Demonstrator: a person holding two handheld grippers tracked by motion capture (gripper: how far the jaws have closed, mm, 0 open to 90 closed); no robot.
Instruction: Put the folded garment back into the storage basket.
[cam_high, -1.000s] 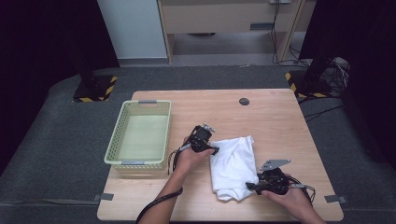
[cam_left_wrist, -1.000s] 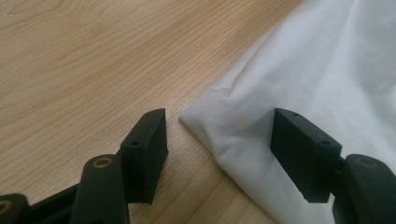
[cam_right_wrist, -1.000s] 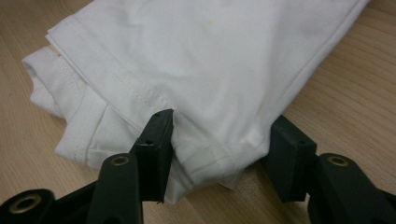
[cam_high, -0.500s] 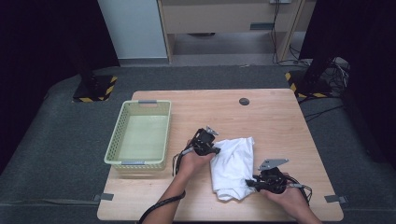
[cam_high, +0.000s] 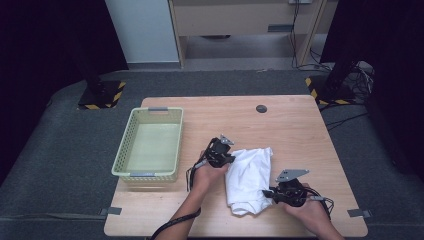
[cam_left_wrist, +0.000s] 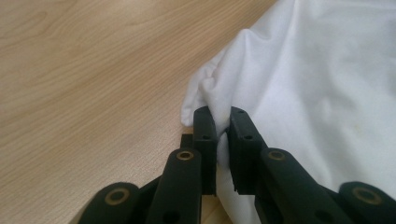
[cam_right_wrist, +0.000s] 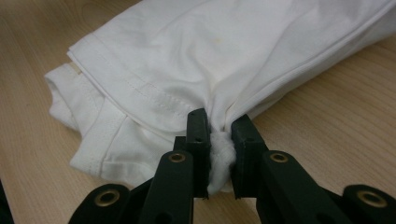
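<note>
On pale wooden table (cam_high: 300, 130), beside green plastic basket (cam_high: 150, 150): folded white cotton shirt (cam_high: 248, 175) pinched by left gripper (cam_left_wrist: 223, 122) and right gripper (cam_right_wrist: 220, 125), jaws just closing onto fabric. Lift evenly, keep folds taut.

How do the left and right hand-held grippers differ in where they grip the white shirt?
The left hand-held gripper pinches the white shirt at its left edge, farther up the table; the right hand-held gripper pinches its right edge, nearer the person. The left holds a smooth fold, the right bunched cloth beside stitched hems. Both jaws have just been closing and clamp fabric.
</note>
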